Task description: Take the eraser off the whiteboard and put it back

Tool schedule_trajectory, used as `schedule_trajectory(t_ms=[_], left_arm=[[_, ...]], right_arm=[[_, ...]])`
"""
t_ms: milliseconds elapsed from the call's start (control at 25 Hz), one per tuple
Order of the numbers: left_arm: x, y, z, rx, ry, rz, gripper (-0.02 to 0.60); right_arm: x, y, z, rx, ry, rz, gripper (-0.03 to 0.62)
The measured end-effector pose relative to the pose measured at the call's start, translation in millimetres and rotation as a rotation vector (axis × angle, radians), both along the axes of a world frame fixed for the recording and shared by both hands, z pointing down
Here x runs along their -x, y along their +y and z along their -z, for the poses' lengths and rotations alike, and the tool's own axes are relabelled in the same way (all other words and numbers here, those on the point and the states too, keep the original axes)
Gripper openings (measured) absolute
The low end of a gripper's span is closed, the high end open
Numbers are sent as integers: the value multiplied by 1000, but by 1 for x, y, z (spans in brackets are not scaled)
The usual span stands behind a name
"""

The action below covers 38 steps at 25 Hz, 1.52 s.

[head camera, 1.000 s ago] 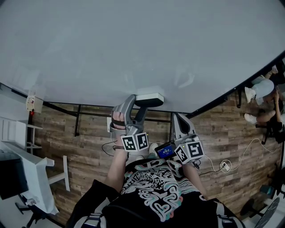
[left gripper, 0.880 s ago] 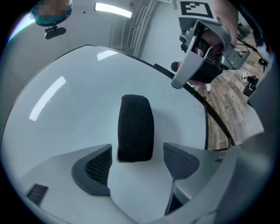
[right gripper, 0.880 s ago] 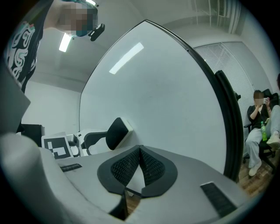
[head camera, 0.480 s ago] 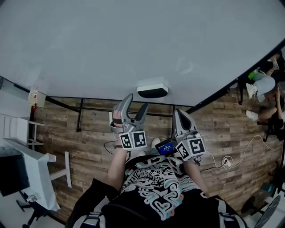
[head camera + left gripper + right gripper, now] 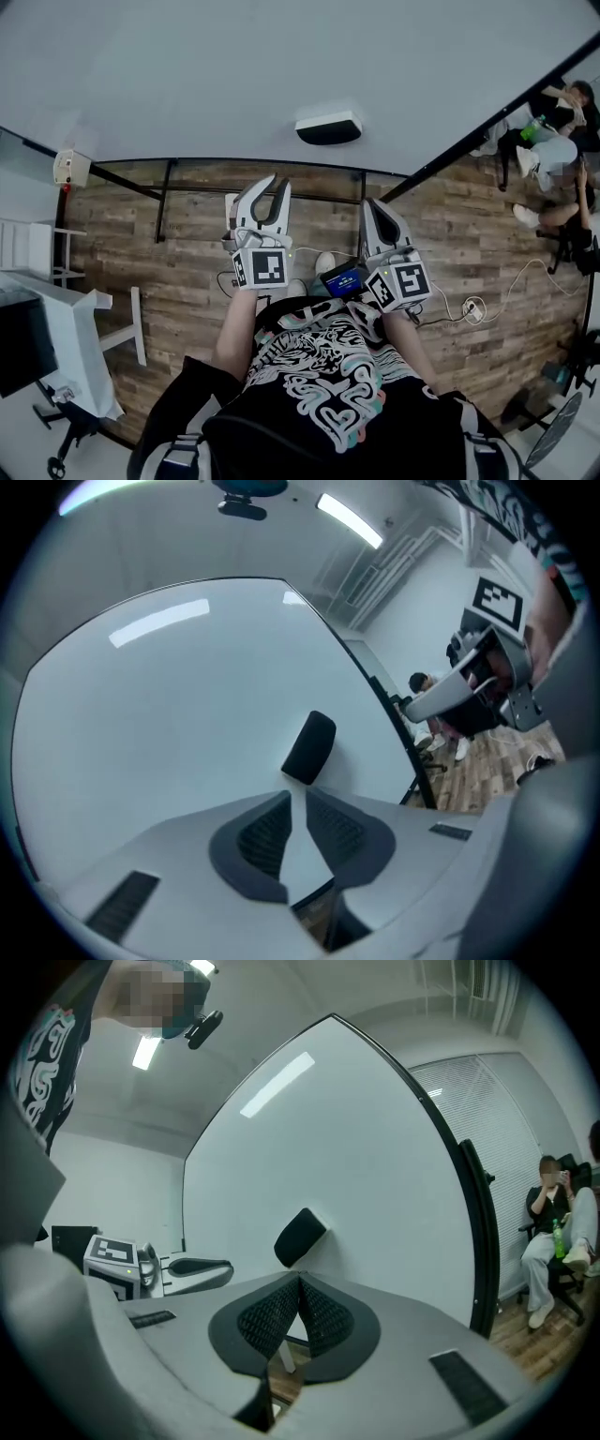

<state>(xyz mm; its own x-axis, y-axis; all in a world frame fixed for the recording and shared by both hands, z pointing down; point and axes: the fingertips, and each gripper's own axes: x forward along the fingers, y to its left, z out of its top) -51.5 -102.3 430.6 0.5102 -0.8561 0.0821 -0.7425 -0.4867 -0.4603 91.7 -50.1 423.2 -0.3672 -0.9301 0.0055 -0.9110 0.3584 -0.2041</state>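
The black-and-white eraser [image 5: 328, 128] sticks to the whiteboard [image 5: 281, 75] near its lower edge, and it also shows as the eraser [image 5: 309, 747] and the eraser [image 5: 300, 1236] in the two gripper views. My left gripper [image 5: 277, 183] hangs back from the board, below and left of the eraser. Its jaws have just been closing; only a narrow gap is left at the left gripper [image 5: 298, 794], with nothing in it. My right gripper [image 5: 371, 202] is beside it, shut and empty, pads meeting at the right gripper [image 5: 300, 1279]. Neither touches the eraser.
The whiteboard's black stand [image 5: 164, 225] rises from a wooden floor. A white desk [image 5: 66, 347] is at the left. Seated people [image 5: 562, 159] are at the far right, one person [image 5: 553, 1232] by the board's edge. A cable with a plug [image 5: 473, 309] lies on the floor.
The left gripper, which had its jaws around the eraser, has drawn back, rolled and narrowed its jaws. The eraser stayed on the board. The right gripper has drawn back too.
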Motion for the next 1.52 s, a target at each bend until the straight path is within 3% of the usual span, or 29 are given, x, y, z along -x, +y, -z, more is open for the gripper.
schedule_trajectory(t_ms=[80,320,440,1000,1280,1520], left_arm=[[0,14,1,39,57,-41,15],[2,53,3,219,297,-151,14],[3,67,3,251,360,-172,14],[20,80,8,202,345,-108,14],[12,58,21,128,321,-48,14],[-6,55,23,99,311,-52,14]], right_arm=[[1,11,-1,7,3,-16,14],[8,45,0,12,14,-45,14],[6,65,-1,19,21,-60,14],[12,85,5,19,50,-62,14],[-9,70,12,-1,43,-63,14],[-31,67,9,13,45,-71,14]])
